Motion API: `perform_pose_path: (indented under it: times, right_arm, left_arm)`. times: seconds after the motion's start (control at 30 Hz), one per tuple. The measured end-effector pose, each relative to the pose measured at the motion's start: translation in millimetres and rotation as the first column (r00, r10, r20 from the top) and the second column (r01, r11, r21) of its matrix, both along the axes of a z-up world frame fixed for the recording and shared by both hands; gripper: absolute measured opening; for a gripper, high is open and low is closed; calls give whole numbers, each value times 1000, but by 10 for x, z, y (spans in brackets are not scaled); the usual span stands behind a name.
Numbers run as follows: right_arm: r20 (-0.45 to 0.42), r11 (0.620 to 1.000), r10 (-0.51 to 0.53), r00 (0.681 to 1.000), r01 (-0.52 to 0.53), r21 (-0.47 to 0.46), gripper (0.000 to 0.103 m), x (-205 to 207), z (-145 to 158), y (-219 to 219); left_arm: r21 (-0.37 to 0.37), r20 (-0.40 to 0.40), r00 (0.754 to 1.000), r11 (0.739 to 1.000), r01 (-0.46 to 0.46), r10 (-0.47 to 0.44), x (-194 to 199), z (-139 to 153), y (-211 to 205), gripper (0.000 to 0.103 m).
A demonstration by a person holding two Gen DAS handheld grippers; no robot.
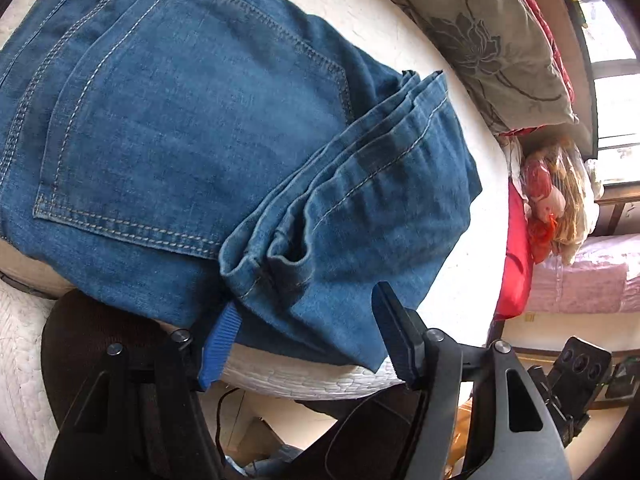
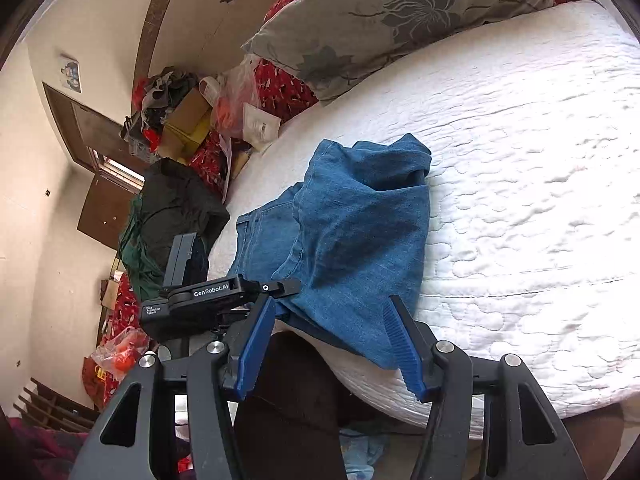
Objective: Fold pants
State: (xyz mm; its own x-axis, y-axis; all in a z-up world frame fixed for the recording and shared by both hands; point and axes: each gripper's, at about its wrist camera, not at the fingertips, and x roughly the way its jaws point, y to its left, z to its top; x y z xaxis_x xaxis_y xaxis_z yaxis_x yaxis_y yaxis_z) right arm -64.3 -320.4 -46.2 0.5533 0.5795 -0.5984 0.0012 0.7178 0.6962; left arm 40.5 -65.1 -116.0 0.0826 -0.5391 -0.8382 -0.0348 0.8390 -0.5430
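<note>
The blue jeans (image 1: 192, 120) lie folded in a bundle on the white quilted bed (image 1: 472, 248), back pocket up, leg hems stacked on top. They also show in the right wrist view (image 2: 352, 232) near the bed's front edge. My left gripper (image 1: 306, 320) is open, its fingers on either side of the bundle's near edge, the left finger partly under the denim. My right gripper (image 2: 332, 328) is open, its fingers straddling the near corner of the jeans. The left gripper's body (image 2: 224, 292) shows beside the jeans in the right wrist view.
A grey floral pillow (image 2: 380, 12) lies at the head of the bed. Red patterned bedding (image 2: 280, 92), bags and boxes (image 2: 188, 120) and a dark green garment (image 2: 172, 216) sit along the bed's far side. The bed edge (image 2: 440, 392) runs just in front of the grippers.
</note>
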Motion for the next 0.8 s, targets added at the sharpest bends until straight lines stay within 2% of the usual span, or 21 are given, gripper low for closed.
perform_pose_path:
  times: [0.1, 0.13, 0.2, 0.23, 0.33, 0.43, 0.5, 0.53, 0.57, 0.6, 0.63, 0.67, 0.7, 0.73, 0.77, 0.8]
  right_arm:
    - [9, 1000, -11, 1000, 11, -26, 59, 154, 28, -139]
    - [16, 999, -11, 1000, 12, -44, 59, 248, 56, -178]
    - [37, 996, 7, 999, -3, -93, 59, 519, 137, -194]
    - [46, 992, 20, 999, -15, -122, 59, 679, 178, -180]
    - [52, 972, 93, 994, -80, -220, 60, 1244, 231, -32]
    - [-18, 941, 193, 981, -190, -281, 60, 1765, 84, 220]
    - [-96, 891, 278, 956, -294, -346, 58, 1991, -85, 459]
    - [-124, 853, 316, 941, -339, -397, 56, 2058, -159, 587]
    - [-141, 805, 367, 920, -390, -447, 41, 2096, -211, 722]
    - [-164, 759, 408, 898, -434, -486, 1, 2137, -234, 845]
    - [-167, 736, 423, 891, -445, -509, 3, 2178, -194, 936]
    - [-140, 735, 448, 883, -453, -505, 3, 2213, -84, 1026]
    - [-111, 728, 485, 867, -471, -497, 3, 2236, 37, 1131]
    - [-97, 704, 521, 848, -491, -513, 3, 2269, 96, 1252]
    - [-132, 657, 550, 825, -525, -542, 3, 2327, 64, 1371]
    - [-201, 594, 557, 805, -556, -581, 3, 2389, -51, 1460]
  left_arm:
    - [13, 3, 1000, 1000, -9, 9, 65, 2, -116, 62]
    - [18, 0, 1000, 1000, -7, 7, 68, -18, -148, 58]
    - [37, -10, 1000, 999, 2, -1, 54, -75, -196, 42]
    - [42, -23, 1000, 999, -1, 2, 44, -118, -205, 40]
    - [3, -77, 997, 1000, -31, 32, -15, -242, -110, 38]
    - [-13, -84, 995, 999, -45, 44, -35, -246, -98, 38]
    - [-20, -94, 994, 998, -52, 49, -34, -244, -73, 38]
    - [-27, -101, 993, 998, -56, 53, -28, -249, -67, 38]
    - [-31, -106, 993, 998, -62, 59, -37, -253, -38, 38]
    - [-30, -111, 992, 997, -68, 64, -45, -262, -15, 37]
    - [-27, -126, 989, 997, -77, 73, -54, -270, -8, 35]
    - [-43, -146, 986, 996, -84, 77, -83, -275, 6, 32]
    - [-52, -157, 984, 995, -89, 80, -126, -284, 31, 32]
    - [-37, -159, 984, 995, -89, 82, -149, -292, 19, 32]
    - [-17, -158, 984, 996, -84, 80, -156, -315, -10, 32]
    - [-3, -162, 984, 997, -81, 79, -151, -348, -31, 32]
